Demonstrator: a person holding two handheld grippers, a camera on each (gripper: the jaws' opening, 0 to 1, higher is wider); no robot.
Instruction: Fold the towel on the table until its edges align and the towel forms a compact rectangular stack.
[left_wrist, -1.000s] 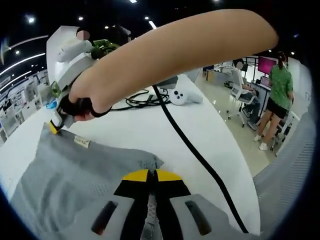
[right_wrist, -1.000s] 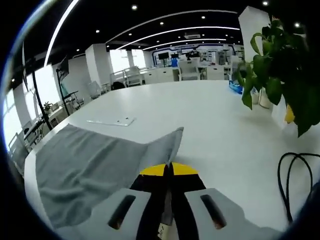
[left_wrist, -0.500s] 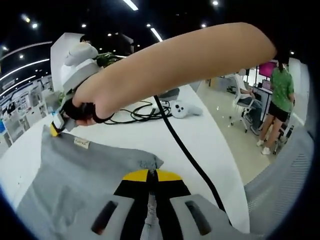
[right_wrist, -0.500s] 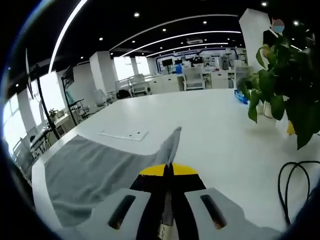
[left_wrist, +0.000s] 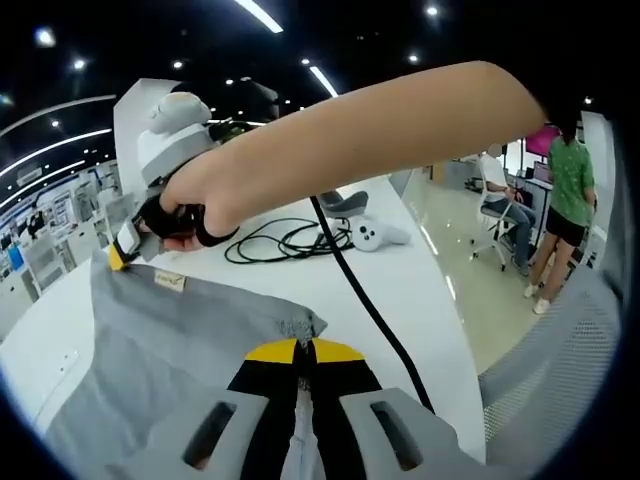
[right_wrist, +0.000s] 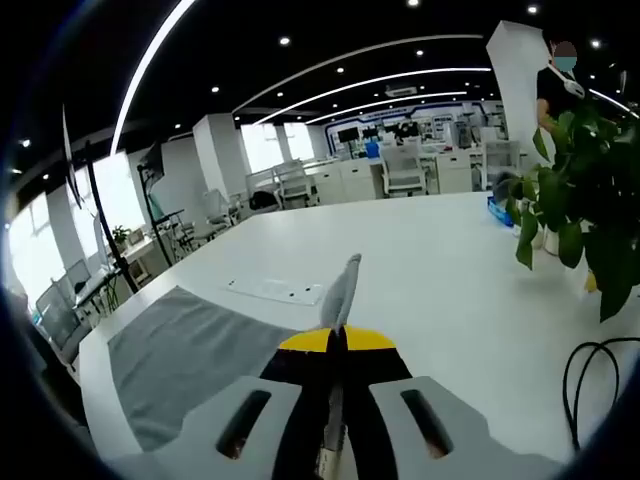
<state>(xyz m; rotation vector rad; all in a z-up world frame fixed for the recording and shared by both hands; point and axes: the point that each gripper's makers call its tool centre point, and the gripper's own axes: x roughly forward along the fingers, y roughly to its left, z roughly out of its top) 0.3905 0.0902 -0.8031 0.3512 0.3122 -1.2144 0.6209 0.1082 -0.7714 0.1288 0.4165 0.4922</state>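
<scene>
Pinching towel (left_wrist: 150, 350) corners, both grippers

The towel (left_wrist: 170, 350) lies on the table (left_wrist: 420, 290), cables (left_wrist: 290, 240) behind it.

Left gripper view: black cable (left_wrist: 372, 312) crosses the white table (left_wrist: 420, 290) toward 5 o'clock; coiled black cables (left_wrist: 290, 242) and a white controller (left_wrist: 374, 235) obstruct at 12 o'clock; right gripper view: bare tabletop at 12 o'clock; green leafy plant (right_wrist: 580, 190) at 3 o'clock.
</scene>
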